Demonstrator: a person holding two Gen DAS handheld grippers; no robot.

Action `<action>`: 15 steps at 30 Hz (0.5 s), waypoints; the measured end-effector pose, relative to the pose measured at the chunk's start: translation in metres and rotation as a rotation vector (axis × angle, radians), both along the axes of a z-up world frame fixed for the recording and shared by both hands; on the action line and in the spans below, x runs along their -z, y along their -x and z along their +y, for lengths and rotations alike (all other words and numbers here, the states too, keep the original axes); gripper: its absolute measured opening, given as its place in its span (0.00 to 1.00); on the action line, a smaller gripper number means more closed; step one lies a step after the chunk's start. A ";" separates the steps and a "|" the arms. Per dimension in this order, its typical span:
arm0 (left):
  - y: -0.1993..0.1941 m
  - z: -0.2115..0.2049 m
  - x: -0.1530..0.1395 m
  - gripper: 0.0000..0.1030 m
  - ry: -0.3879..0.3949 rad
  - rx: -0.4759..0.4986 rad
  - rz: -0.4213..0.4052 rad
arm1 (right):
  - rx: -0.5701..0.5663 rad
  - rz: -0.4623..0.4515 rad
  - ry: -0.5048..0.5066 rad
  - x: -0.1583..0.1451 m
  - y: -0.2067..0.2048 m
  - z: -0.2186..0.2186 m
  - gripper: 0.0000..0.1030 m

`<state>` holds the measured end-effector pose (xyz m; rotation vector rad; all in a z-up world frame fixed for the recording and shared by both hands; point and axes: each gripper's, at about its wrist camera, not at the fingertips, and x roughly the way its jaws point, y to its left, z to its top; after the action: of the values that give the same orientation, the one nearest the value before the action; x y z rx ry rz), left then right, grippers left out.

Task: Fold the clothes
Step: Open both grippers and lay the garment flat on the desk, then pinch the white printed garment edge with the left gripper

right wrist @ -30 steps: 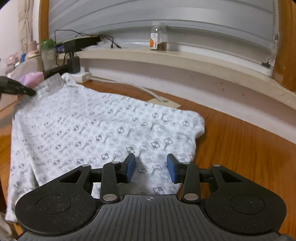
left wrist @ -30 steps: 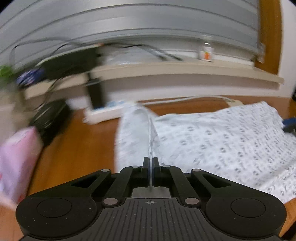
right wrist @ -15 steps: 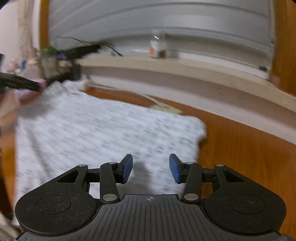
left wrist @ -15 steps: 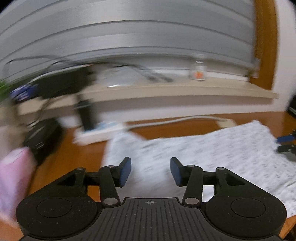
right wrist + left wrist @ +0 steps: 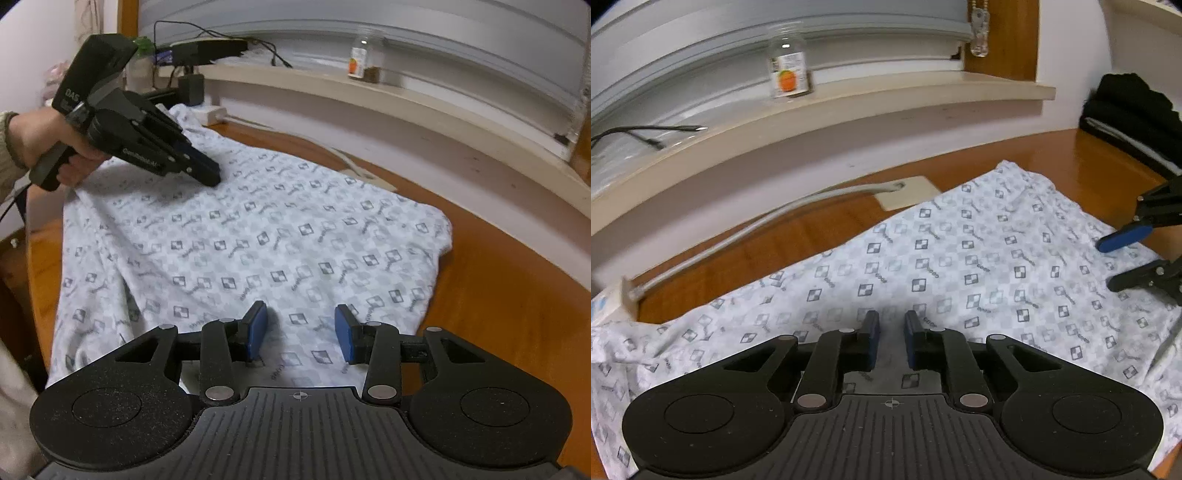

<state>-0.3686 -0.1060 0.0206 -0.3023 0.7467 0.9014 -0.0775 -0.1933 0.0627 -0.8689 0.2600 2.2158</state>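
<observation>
Wooden worktop (image 5: 517, 314) runs below a pale window sill with a jar on it, and the patterned shirt (image 5: 280, 236) lies spread across the worktop, reaching almost to its back edge. It looks flat and mostly smoothed, yet I see no fold in it, so I judge the folding itself is all ahead. My left gripper (image 5: 891, 334) hovers over the cloth near its left edge, jaws narrow and closing on nothing. My right gripper (image 5: 300, 332) hangs over the near hem, jaws moderately apart, empty.
</observation>
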 end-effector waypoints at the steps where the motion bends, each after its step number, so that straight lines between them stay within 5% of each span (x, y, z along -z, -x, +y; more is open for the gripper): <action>1: 0.000 -0.001 0.001 0.15 -0.003 0.006 -0.006 | 0.005 -0.001 0.001 0.000 -0.007 0.001 0.39; 8: 0.014 0.016 0.007 0.15 0.031 0.018 -0.123 | 0.101 -0.054 0.006 -0.005 -0.079 0.018 0.39; 14: -0.055 0.016 0.014 0.17 0.006 0.022 -0.135 | 0.206 -0.100 -0.016 -0.009 -0.128 0.028 0.40; 15: -0.058 0.015 0.013 0.25 0.010 0.027 -0.126 | 0.227 -0.088 -0.013 -0.011 -0.132 0.027 0.40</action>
<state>-0.3104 -0.0913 0.0077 -0.3539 0.6373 0.8452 0.0542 -0.1664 0.0735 -0.8817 0.2878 1.9626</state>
